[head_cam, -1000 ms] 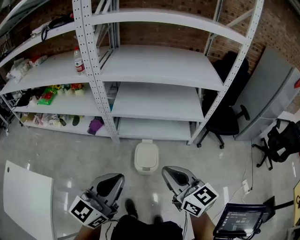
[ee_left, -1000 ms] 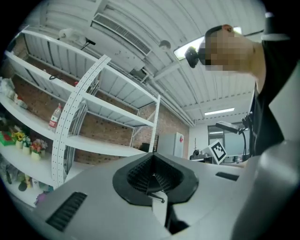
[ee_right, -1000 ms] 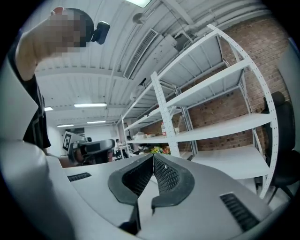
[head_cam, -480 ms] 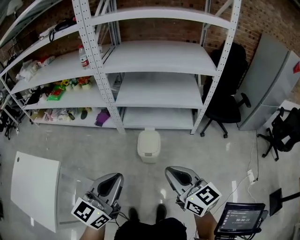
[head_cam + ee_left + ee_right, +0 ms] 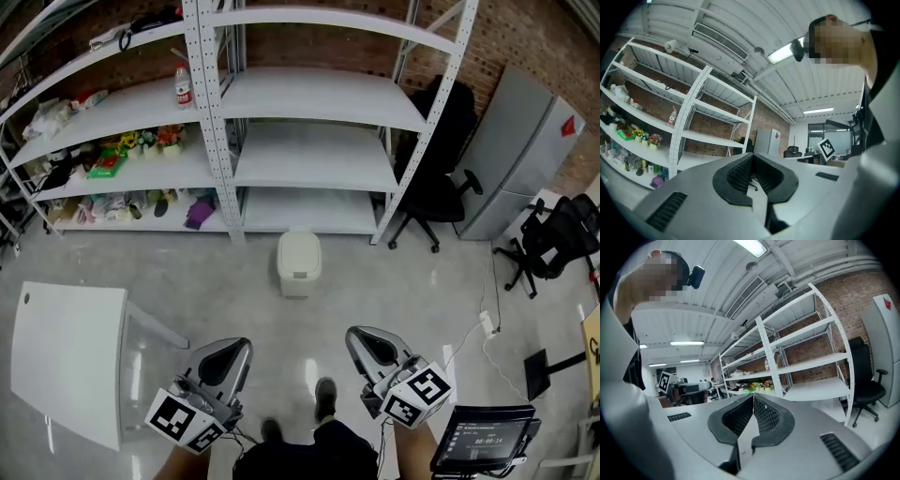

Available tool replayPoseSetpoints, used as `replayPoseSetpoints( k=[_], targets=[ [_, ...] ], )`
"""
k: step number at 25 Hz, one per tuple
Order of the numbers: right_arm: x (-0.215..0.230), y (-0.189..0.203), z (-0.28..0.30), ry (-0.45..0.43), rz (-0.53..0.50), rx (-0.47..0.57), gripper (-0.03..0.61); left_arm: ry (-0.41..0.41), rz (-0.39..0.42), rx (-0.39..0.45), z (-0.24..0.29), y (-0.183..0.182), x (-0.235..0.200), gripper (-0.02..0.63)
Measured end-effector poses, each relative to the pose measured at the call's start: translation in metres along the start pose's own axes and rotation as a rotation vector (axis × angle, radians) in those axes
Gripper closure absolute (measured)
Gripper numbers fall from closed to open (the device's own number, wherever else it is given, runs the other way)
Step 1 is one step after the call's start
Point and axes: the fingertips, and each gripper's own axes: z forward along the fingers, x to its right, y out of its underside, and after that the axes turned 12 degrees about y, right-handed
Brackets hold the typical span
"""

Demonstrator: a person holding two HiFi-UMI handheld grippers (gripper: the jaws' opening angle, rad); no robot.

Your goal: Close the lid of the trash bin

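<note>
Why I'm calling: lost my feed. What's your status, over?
Status: left gripper shut, empty; right gripper shut, empty. Ahead, trash bin on floor before the shelving, looks closed. Nothing on floor between; white table off to left.

left gripper [image 5: 228,352]: near left, held level, pointing to the far side; jaws pressed together, nothing between them.
right gripper [image 5: 370,343]: near right, level, pointing to the far side; jaws together, empty.
spacing: side by side, well apart, about level with each other.
right shoe [image 5: 325,397]: set ahead, between the grippers.
left shoe [image 5: 270,430]: nearer, behind it.
</note>
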Motion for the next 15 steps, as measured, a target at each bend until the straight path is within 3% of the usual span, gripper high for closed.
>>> replayPoseSetpoints(
  k=[6,15],
  targets=[
    [-0.049,0.023,-0.049,0.054,-0.036,-0.029,0.568,0.016,-0.026,-0.003,-0.061,0.008,0.024,0.612],
    [-0.057,0.038,-0.128,0.054,-0.036,-0.005,0.568,0.01,-0.006,-0.016,-0.08,0.016,0.106,0.612]
  ],
)
